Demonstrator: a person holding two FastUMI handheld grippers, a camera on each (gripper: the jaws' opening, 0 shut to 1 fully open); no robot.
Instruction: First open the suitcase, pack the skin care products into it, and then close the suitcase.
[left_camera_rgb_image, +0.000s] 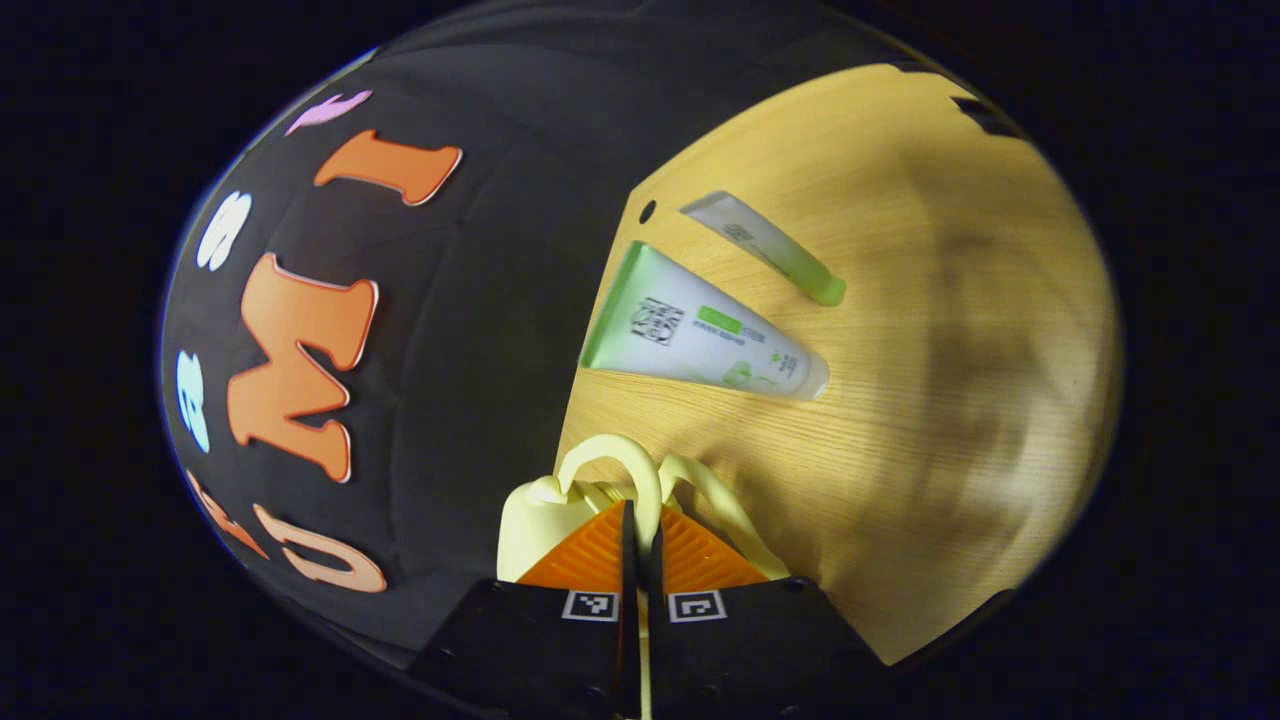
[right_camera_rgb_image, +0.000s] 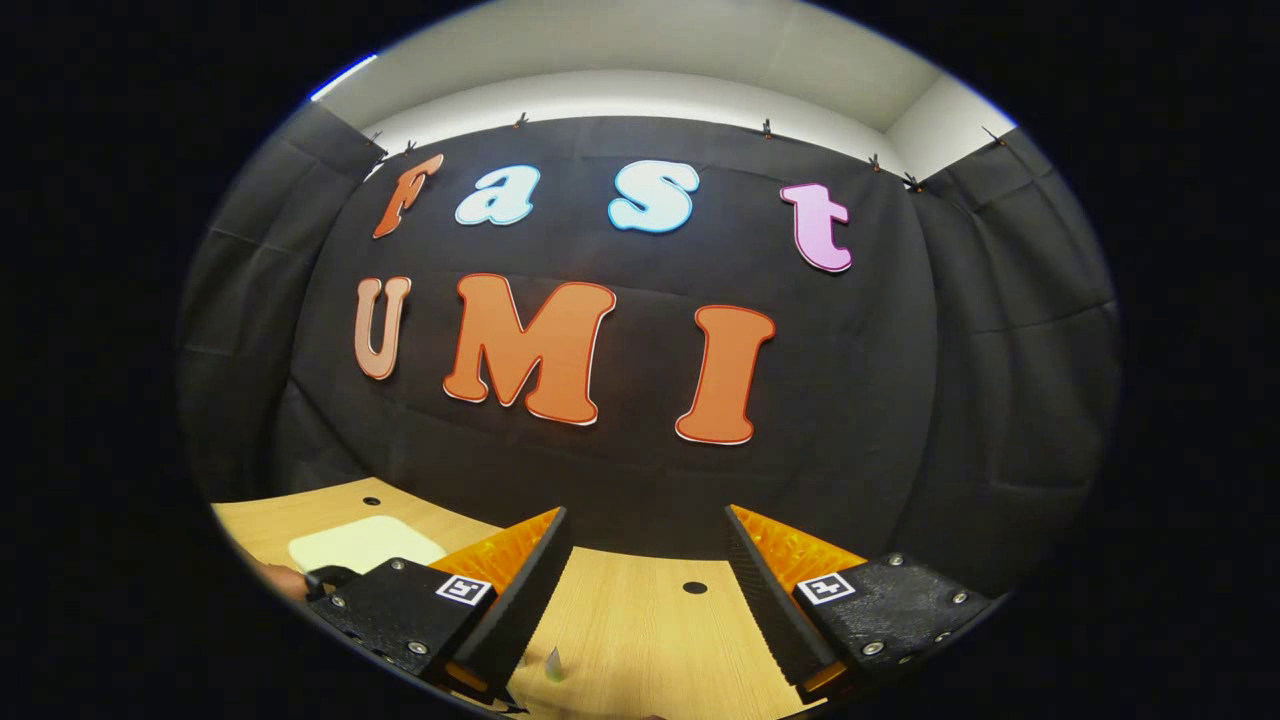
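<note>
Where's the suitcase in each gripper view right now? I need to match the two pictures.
Left gripper view: bottom centre; the pale yellow suitcase handle loops at the left gripper, whose fingers are closed on it.
Right gripper view: lower left; the suitcase is a pale flat patch, left of the open right gripper.
Shared landmark: the wooden table with small dark holes.

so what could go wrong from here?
1. The left gripper pinches only the thin handle of the pale yellow suitcase; the handle could slip out mid-lift.
2. The two tubes lie close beyond the suitcase, so a swinging lid might knock them.
3. The right gripper hangs open, bracing nothing.
</note>
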